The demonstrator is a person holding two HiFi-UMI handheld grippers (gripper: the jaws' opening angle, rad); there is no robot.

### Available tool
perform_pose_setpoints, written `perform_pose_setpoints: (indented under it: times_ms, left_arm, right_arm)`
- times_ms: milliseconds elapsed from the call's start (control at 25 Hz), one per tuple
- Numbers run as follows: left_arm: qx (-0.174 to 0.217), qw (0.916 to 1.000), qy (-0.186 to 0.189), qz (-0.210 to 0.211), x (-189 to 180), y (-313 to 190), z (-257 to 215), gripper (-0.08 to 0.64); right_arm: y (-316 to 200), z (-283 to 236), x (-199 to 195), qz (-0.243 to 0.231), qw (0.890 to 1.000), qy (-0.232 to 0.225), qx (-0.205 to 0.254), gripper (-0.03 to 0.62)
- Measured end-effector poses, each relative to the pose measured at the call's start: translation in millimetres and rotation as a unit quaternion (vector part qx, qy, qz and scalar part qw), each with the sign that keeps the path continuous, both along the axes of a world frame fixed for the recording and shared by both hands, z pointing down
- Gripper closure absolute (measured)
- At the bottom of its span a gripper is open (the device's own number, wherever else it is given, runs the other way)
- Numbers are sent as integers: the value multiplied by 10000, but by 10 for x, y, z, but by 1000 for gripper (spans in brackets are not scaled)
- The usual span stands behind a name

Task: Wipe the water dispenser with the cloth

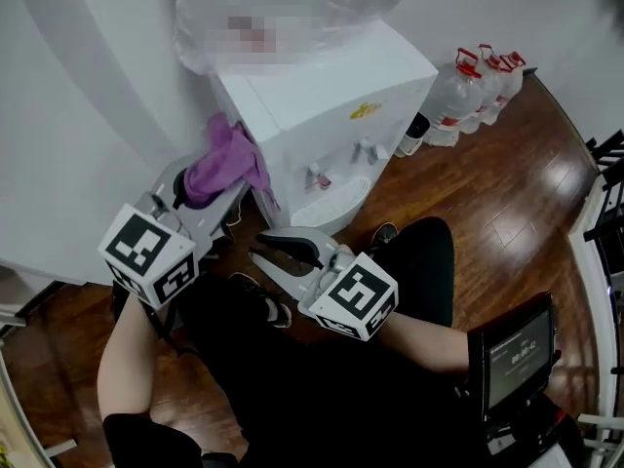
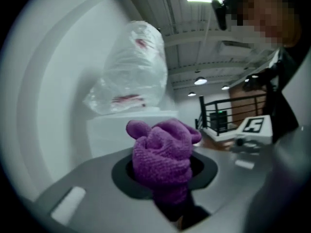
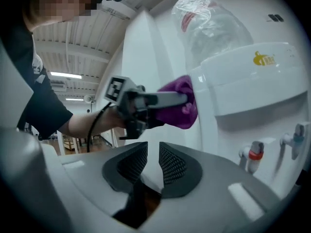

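Grips a bunched purple cloth (image 1: 229, 159) in the left tool (image 1: 185, 198), with the jaws clamped on the fabric and a thick wad bulging out past the tips. Holds that cloth up against the left side wall of the white water dispenser (image 1: 322, 105), just under its top edge. Seems to touch the wall there, going by the right gripper view.

Carries the right tool (image 1: 255, 246) lower and nearer the body, in front of the dispenser and apart from it. Shows only a narrow gap between its two dark ribbed jaws, with nothing caught in that gap. Aims it across toward the left tool and the near corner of the dispenser.

On top of the dispenser, a large bottle (image 1: 292, 8) wrapped in clear plastic. On the front face, a tap with a red lever (image 1: 322, 175) and a second tap (image 1: 369, 149) beside it, above a white drip tray (image 1: 331, 203). On the wood floor (image 1: 468, 193) to the right of the dispenser, a cluster of clear water jugs (image 1: 478, 86) with red caps, close to the wall. At the lower right of the head view, a small dark screen (image 1: 517, 354).
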State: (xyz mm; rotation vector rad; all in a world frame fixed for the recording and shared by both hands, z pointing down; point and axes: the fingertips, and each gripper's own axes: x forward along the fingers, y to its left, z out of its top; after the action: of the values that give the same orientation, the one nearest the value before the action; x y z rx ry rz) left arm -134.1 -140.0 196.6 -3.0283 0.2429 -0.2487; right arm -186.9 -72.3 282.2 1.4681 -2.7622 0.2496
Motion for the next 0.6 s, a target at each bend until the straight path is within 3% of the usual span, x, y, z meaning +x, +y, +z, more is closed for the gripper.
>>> perform_pose_setpoints:
  times_ms: [80, 160, 400, 600]
  left_arm:
    - [-108, 9985, -193, 493, 0, 380, 146, 420]
    - [-63, 9986, -283, 451, -10, 330, 161, 420]
    - [129, 9961, -417, -765, 13, -861, 182, 420]
    - [462, 9819, -682, -1706, 77, -1706, 145, 420]
  right_arm:
    - [-47, 276, 22, 68, 9998, -11, -197, 516]
    - [-68, 390, -9, 77, 9994, -52, -321, 516]
    - [5, 389, -15, 64, 9993, -47, -362, 517]
    - [47, 483, 188, 249, 9984, -44, -510, 517]
